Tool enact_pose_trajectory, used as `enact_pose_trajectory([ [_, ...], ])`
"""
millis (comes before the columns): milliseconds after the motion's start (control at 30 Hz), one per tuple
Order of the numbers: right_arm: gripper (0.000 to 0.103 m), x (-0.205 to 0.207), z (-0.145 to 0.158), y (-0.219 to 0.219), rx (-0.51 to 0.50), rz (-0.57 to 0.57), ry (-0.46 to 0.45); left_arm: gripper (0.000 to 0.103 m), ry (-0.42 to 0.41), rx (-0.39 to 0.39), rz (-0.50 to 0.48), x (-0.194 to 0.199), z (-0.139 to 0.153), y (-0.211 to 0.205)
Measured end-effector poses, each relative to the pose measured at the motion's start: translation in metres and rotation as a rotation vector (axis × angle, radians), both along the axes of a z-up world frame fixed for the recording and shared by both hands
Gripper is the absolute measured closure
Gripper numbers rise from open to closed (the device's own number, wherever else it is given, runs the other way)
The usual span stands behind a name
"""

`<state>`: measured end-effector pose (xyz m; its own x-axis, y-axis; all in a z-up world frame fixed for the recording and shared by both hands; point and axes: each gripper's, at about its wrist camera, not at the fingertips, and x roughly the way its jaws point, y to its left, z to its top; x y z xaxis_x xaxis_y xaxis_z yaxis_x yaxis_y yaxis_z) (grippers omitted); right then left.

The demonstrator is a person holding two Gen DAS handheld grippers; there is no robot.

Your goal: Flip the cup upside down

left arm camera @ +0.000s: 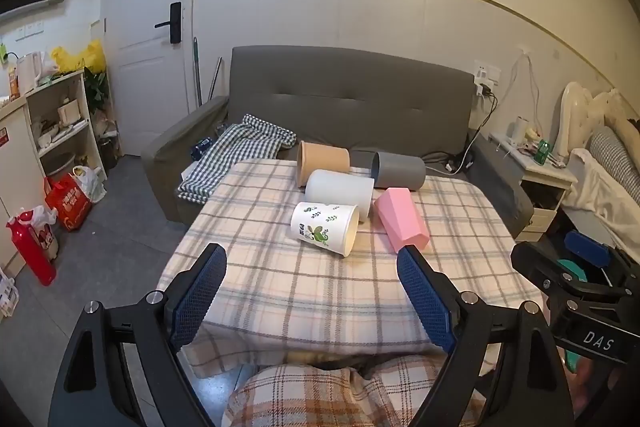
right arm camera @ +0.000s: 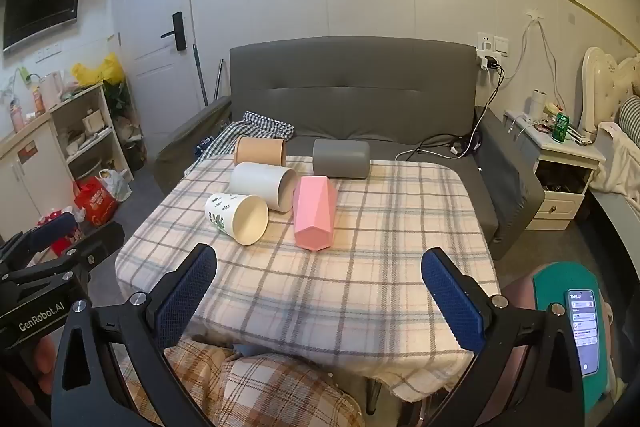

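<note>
Five cups are seen lying on their sides on a plaid-clothed tabletop (left arm camera: 280,291), well ahead of both sets of tongs. The white paper cup printed with green leaves (left arm camera: 325,228) lies nearest the left tongs (left arm camera: 312,291), its cream interior shown bare in the right wrist view (right arm camera: 250,219). A plain white cylindrical cup (left arm camera: 340,191) is touched by it from behind; its hollow is glimpsed only from the right (right arm camera: 264,185). A pink faceted plastic cup (left arm camera: 401,219) lies just beside these, its closed base turned toward the right tongs (right arm camera: 319,287). Farther off, a tan paper cup (left arm camera: 322,160) and a grey cylindrical cup (left arm camera: 399,170) are set by the far edge. The grey cup's dark mouth is shown only in the left view; a lit phone (right arm camera: 584,331) only in the right. Both tongs are held spread wide, gripping nothing, short of the cups. A grey sofa (left arm camera: 348,99) stands beyond.
</note>
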<state>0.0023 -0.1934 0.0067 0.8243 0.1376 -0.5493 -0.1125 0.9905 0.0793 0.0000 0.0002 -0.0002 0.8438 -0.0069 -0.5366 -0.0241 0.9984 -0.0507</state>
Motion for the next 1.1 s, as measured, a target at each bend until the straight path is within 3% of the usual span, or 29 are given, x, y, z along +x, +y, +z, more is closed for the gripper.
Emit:
enact_pose_trajectory([
  [1100, 0.0, 0.0012, -0.0009, 0.0005, 0.002, 0.001, 0.01, 0.013, 0.002, 0.002, -0.001, -0.0001, 0.0002, -0.0002],
])
